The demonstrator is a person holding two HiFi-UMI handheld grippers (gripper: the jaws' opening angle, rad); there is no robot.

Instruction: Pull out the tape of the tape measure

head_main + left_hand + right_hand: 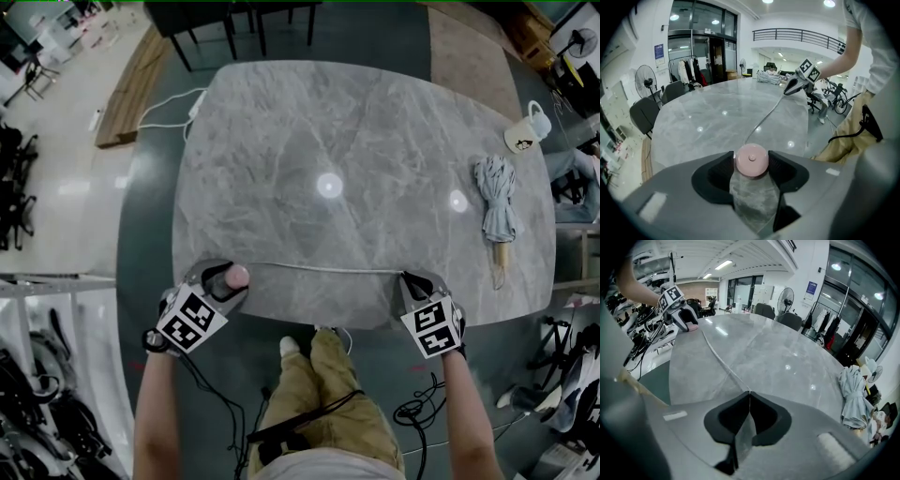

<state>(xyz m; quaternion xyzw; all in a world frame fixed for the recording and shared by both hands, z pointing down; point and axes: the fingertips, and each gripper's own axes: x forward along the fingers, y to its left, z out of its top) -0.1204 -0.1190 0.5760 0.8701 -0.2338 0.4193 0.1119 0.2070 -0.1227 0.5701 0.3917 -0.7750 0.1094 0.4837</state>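
Note:
A small round pink tape measure (751, 161) sits clamped between the pads of my left gripper (751, 164), at the table's near left edge (234, 276). From it a thin white tape (319, 269) runs straight across the near edge of the grey marble table (347, 131) to my right gripper (411, 279). That gripper (749, 394) is shut on the tape's end, and the tape (717, 356) stretches away from its tips toward the left gripper (686, 317). In the left gripper view the tape (766, 116) leads off to the right gripper (793, 86).
A folded grey umbrella (496, 208) lies at the table's right side, with a white mug (527, 131) beyond it. Dark chairs (644, 115) stand at the far end. The person's legs (323, 394) are against the near edge, with cables hanging.

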